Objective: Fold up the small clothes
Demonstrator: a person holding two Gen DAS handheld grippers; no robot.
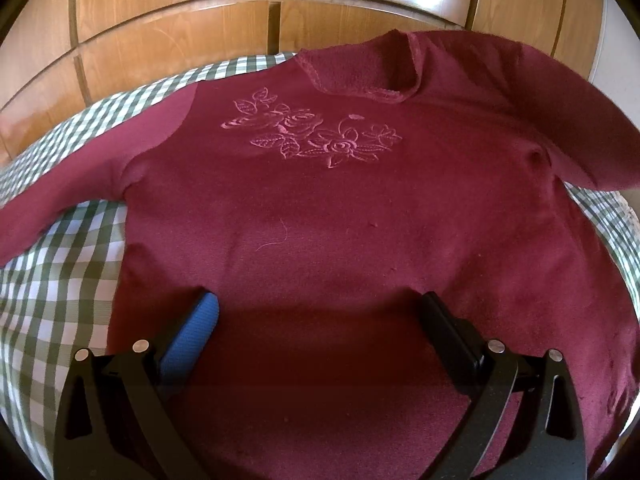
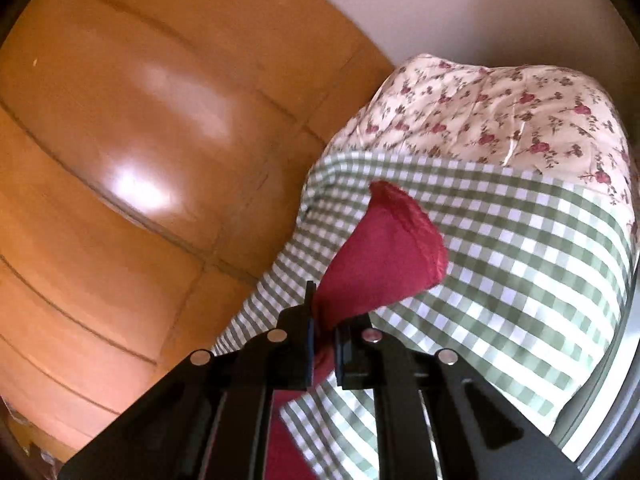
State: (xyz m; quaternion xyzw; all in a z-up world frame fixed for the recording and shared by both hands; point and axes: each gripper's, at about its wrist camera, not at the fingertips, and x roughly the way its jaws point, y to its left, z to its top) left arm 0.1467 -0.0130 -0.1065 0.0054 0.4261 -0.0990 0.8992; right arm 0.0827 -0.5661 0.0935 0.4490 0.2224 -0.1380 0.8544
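Left wrist view: maroon sweater (image 1: 320,208) lies face up and mostly flat on the checked bedspread (image 1: 60,280), embroidered flowers (image 1: 312,132) toward the far edge near the wooden wardrobe (image 1: 180,32). One sleeve (image 1: 60,204) runs out toward the bed's left edge; the opposite sleeve (image 1: 560,112) rises off the bed at the right side, lifted. Left gripper (image 1: 320,312) hangs over the hem area, fingers spread wide, nothing between them; whether the tips touch the cloth I cannot tell. Right wrist view: right gripper (image 2: 324,332) clenched on the sleeve cuff (image 2: 384,248), red cloth bunched between the pads and fanning out ahead of them, held in the air above the bedspread, with a floral pillow (image 2: 500,112) at the far end of the bed. Risks, as judgement: the pinch takes only the cuff end, so a quick swing could pull the cuff free. Nothing pins the body, so drag on the sleeve may slide or wrinkle the whole sweater and skew the fold line. A loose sleeve may also land twisted across the chest.
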